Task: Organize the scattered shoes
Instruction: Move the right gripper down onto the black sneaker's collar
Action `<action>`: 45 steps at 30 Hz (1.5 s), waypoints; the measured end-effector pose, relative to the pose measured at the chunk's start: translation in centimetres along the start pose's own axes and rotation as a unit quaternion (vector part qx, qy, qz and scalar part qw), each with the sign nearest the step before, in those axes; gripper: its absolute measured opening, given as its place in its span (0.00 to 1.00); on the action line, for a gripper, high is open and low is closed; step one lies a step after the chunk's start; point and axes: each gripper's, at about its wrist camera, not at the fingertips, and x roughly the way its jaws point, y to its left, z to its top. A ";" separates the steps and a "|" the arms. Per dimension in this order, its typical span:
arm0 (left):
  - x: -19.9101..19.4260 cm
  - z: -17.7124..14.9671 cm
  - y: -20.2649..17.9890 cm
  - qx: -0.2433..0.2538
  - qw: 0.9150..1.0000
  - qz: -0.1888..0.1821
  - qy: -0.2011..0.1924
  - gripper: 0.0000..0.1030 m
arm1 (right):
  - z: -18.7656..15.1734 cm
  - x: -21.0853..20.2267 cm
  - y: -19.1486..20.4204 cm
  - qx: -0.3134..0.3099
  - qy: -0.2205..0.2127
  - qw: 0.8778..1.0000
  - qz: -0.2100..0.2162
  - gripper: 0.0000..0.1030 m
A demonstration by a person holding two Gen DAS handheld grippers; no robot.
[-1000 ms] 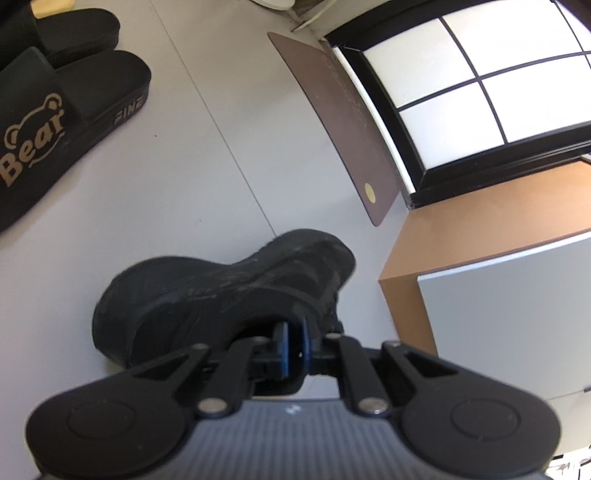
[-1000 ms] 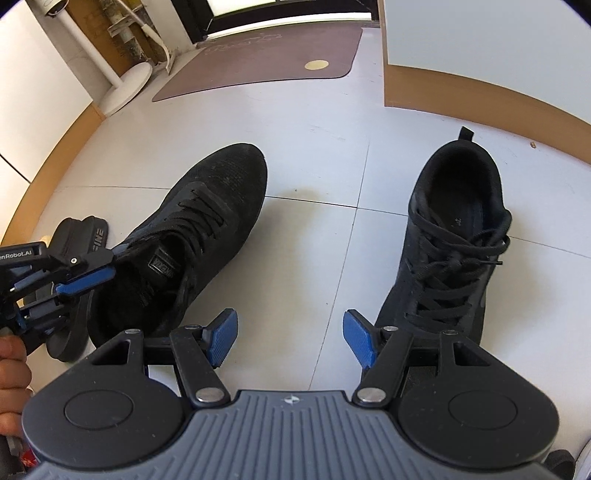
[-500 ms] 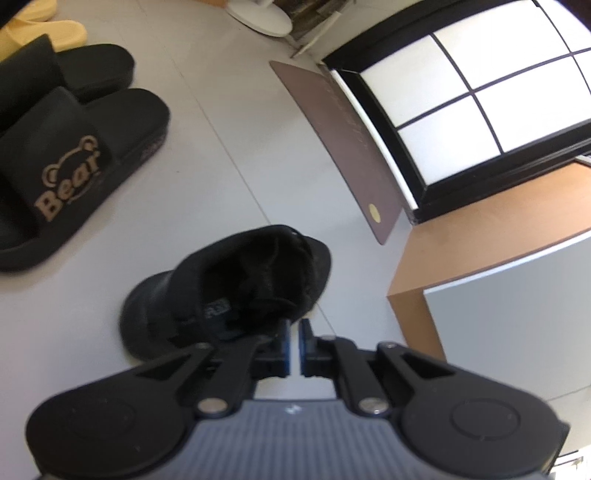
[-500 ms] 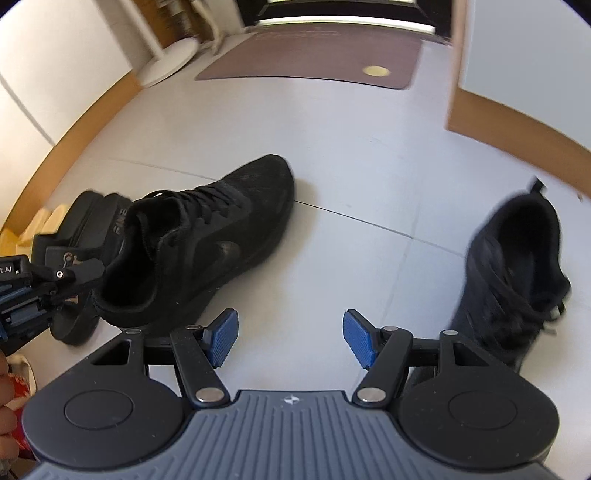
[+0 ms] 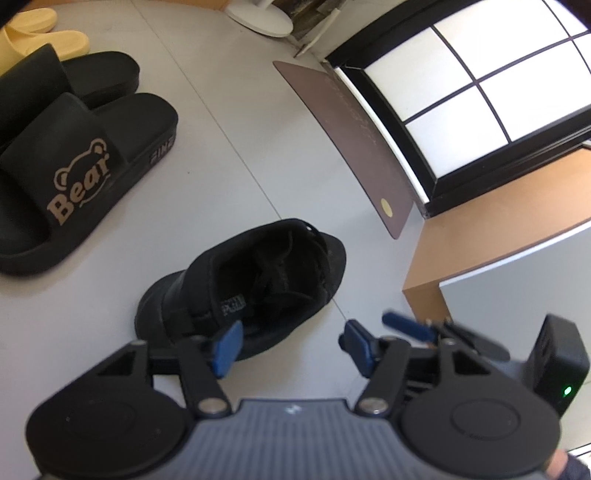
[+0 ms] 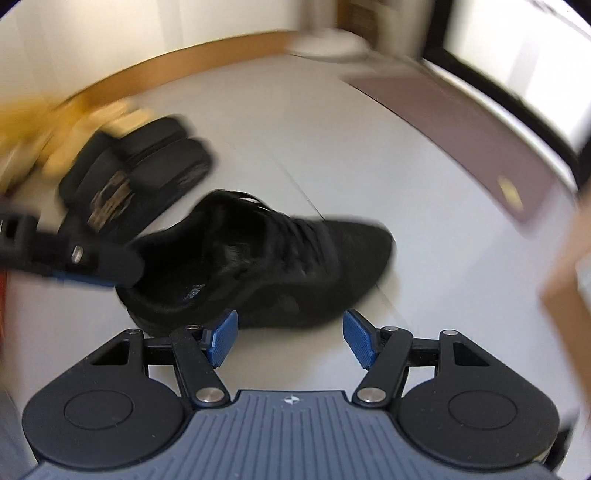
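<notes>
The black sneaker (image 5: 243,291) sits upright on the pale tiled floor (image 5: 229,155), heel toward both tools, toe aimed at the brown doormat (image 5: 354,147). The left gripper (image 5: 291,347) hovers just behind its heel, jaws spread and empty; the right gripper (image 6: 291,339) hangs beside it, jaws likewise wide apart. Black Bear slides (image 5: 74,173) lie close on the left, yellow slippers (image 5: 40,33) beyond. Bare floor stretches between sneaker and doormat edge
</notes>
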 end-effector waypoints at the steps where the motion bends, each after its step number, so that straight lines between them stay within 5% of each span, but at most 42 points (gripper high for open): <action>1: 0.1 0.0 0.1 -0.003 1.000 0.000 0.002 0.64 | 0.2 0.4 -0.1 -0.030 -0.002 1.000 0.000 0.68; 8: 0.7 0.5 0.4 0.006 1.000 -0.006 0.000 0.64 | 0.8 2.3 -1.6 -0.062 0.007 0.998 0.026 0.67; 11: 0.9 0.6 0.3 0.016 1.000 -0.001 0.002 0.65 | 0.5 2.7 -1.3 -0.123 -0.001 0.992 0.024 0.67; 28: -1.3 1.1 0.6 0.026 0.999 0.030 -0.022 0.76 | 0.4 4.6 0.0 -0.249 0.012 0.967 0.046 0.64; 37: -1.6 1.1 2.0 0.004 0.999 0.046 -0.025 0.76 | 0.6 5.9 3.5 -0.362 0.030 0.929 0.073 0.64; 45: -1.5 0.7 2.7 -0.013 0.999 0.046 -0.021 0.76 | 1.6 6.2 3.3 -0.305 0.046 0.948 0.074 0.52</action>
